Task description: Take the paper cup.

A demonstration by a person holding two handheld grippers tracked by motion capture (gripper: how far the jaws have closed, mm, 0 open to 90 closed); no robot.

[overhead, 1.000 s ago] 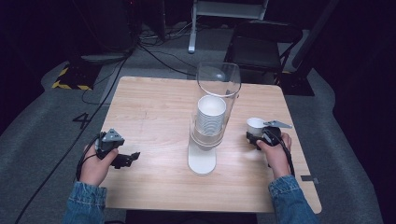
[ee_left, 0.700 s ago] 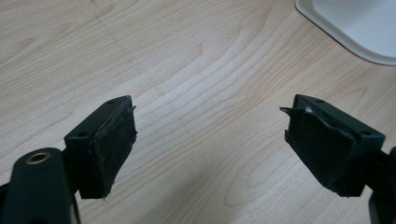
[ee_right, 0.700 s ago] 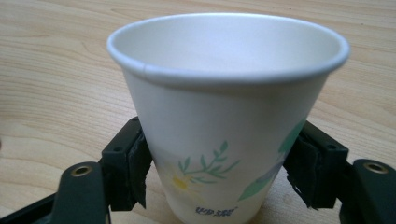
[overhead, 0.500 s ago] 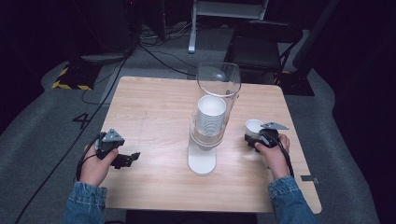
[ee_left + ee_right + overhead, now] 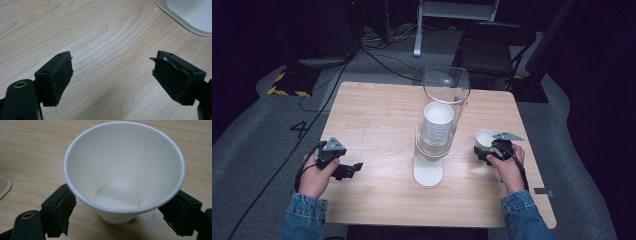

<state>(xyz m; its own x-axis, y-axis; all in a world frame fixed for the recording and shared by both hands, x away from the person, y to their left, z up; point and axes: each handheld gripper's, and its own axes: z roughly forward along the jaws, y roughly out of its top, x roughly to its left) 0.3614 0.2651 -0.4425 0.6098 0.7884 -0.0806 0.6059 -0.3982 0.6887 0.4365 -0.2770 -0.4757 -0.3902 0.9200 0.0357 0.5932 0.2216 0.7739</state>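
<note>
Wooden table (image 5: 377, 115) | your right gripper (image 5: 486, 150) jaws have just been opening, paper cup (image 5: 124, 173) upright between them, released, right of the cup dispenser (image 5: 437, 135) | your left gripper (image 5: 112, 80) gapes, holding nothing.

White paper cup (image 5: 124, 173): upright on desk (image 5: 377, 115), mouth up, empty, rolled rim, round flat bottom visible inside. Stands at right side of desk, near edge half, right of cup stack in clear dispenser. Sits between right gripper (image 5: 117, 216) jaws; jaws spread, just opened.
</note>
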